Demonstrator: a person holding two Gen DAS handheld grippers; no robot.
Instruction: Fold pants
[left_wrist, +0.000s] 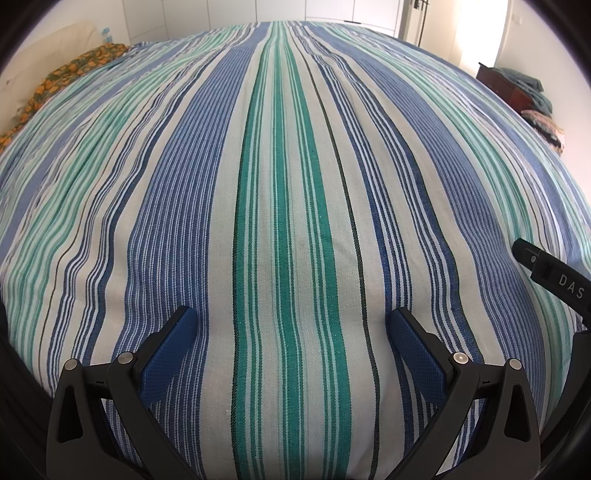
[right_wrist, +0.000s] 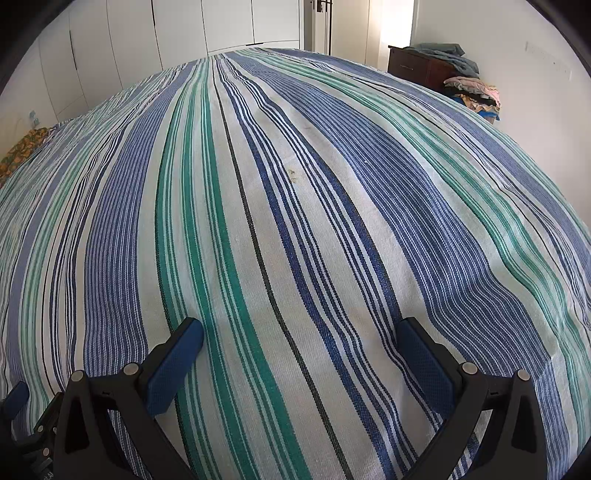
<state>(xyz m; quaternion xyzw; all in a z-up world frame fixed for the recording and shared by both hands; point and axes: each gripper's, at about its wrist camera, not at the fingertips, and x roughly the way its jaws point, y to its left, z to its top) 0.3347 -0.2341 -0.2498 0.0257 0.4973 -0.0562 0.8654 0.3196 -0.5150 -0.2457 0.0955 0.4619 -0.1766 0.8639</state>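
**Hovering over a striped bed**

Left wrist view: the left gripper (left_wrist: 291, 325) is hanging wide apart, gripping nothing, above the striped bedspread (left_wrist: 295, 166); no pants are showing here.

Right wrist view: the right gripper (right_wrist: 299, 338) is likewise gaping wide, unladen; a clothes pile (right_wrist: 474, 94) is lying beside the dresser (right_wrist: 413, 68).

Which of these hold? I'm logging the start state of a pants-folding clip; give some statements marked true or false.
1. The left claw is open. True.
2. The right claw grips pants. False: it is open, holding nothing.
3. The striped bedspread carries laid-out pants. False: none show on it.
4. A pile of clothes sits beside the dark wooden dresser. True.
5. An orange-patterned cloth lies at the bed's far left. True.
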